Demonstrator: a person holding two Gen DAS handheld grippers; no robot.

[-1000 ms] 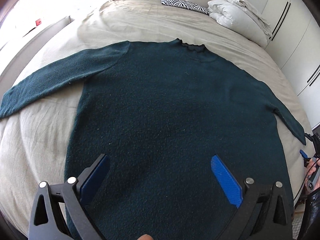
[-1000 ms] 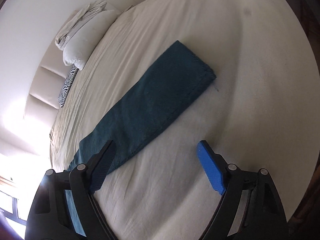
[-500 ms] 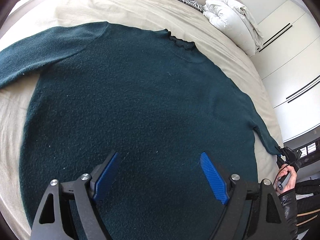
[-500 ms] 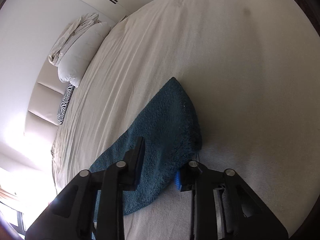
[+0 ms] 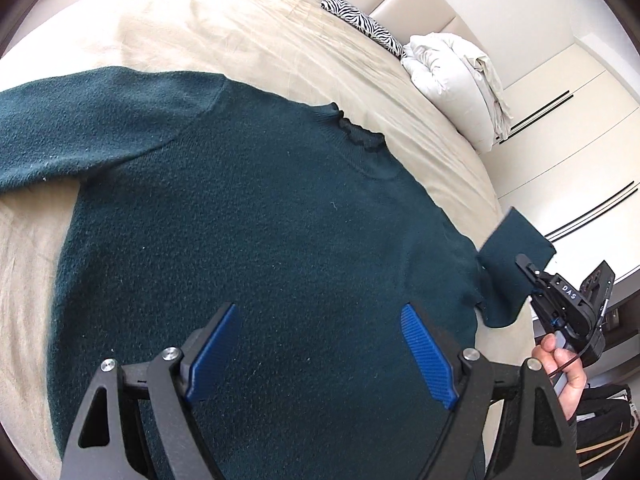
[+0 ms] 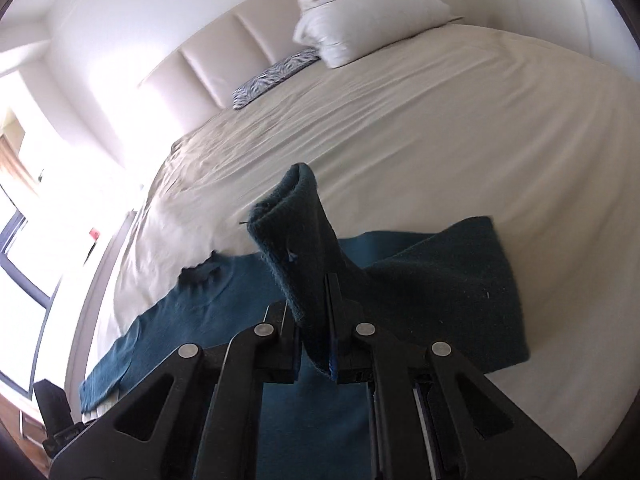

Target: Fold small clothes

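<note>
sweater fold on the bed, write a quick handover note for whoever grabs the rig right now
Right gripper: shut on the cuff of one sleeve, lifted off the bed.
Left gripper: open, empty, over the lower body of the dark green knitted sweater.
Sweater lies flat on the beige bed sheet; the other sleeve is spread out.
Done: sleeve gripped and raised.
Left: fold both sleeves in, then the body.
</note>
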